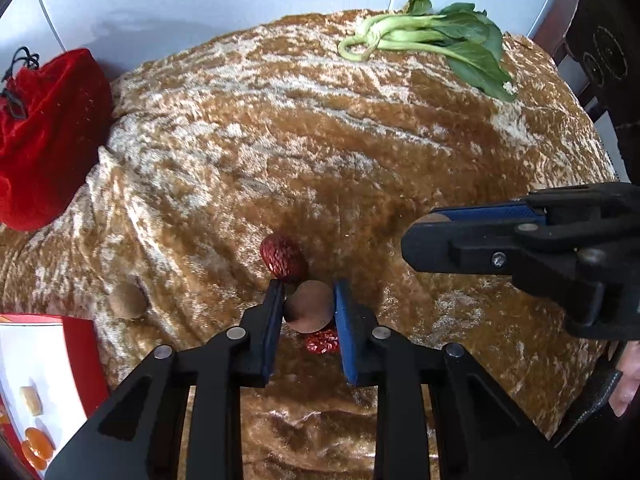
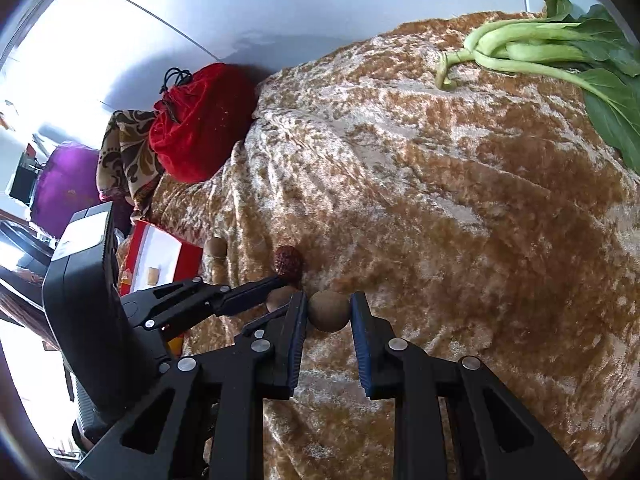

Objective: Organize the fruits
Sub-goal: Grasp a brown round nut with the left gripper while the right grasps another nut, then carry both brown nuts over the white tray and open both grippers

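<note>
Left gripper (image 1: 308,308) nearest the left wrist view: jaws narrowed onto a brown round fruit (image 1: 309,307), pads touching both sides, a pinch. Red date (image 1: 322,341) lies under it on the gold cloth (image 1: 360,152); second red date (image 1: 282,257) just beyond. Right gripper (image 2: 329,312) likewise straddles its own brown fruit (image 2: 329,311); left pad touches, right pad looks a hair off, so grip uncertain. Third brown fruit (image 1: 127,300) sits left, near the red tray (image 1: 80,344).

Judgement: pick-up step. Next: lift clear, carry left to the tray without nudging the dates.
</note>
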Demonstrator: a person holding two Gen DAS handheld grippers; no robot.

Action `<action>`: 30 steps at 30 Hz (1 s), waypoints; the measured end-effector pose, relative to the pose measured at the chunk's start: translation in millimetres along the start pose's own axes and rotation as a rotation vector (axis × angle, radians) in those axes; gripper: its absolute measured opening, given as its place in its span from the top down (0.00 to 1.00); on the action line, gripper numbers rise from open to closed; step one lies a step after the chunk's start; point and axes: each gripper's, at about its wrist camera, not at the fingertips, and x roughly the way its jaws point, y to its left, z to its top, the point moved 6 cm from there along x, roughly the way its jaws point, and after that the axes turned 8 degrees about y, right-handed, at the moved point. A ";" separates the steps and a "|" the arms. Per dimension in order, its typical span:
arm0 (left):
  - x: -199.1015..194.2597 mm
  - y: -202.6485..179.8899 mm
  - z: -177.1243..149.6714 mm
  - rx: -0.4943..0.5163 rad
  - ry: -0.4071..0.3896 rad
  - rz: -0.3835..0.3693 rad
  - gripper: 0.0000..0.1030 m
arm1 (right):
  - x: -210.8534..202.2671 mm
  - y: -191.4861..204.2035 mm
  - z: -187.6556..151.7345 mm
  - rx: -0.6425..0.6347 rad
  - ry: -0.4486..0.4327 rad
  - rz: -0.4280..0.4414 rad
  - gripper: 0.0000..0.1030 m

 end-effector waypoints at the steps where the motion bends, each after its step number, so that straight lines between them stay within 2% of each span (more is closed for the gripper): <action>1: -6.5 1.8 -1.9 0.001 -0.012 -0.002 0.78 | -1.0 1.6 -0.4 -0.003 -0.005 0.005 0.78; 5: -31.4 8.2 -5.3 -0.008 -0.065 -0.004 0.78 | -4.3 6.0 -1.7 -0.011 -0.021 0.017 0.78; 15: -74.8 60.6 -29.1 -0.131 -0.138 0.035 0.78 | -1.5 23.4 -4.9 -0.048 -0.030 0.047 0.78; 21: -95.7 105.1 -47.3 -0.251 -0.186 0.059 0.78 | 3.1 40.3 -11.3 -0.084 -0.030 0.049 0.78; 26: -104.0 141.6 -68.8 -0.345 -0.188 0.092 0.78 | 8.4 62.9 -17.0 -0.134 -0.031 0.053 0.78; 30: -105.3 155.7 -79.7 -0.370 -0.182 0.107 0.78 | 15.6 85.2 -23.1 -0.173 -0.027 0.063 0.78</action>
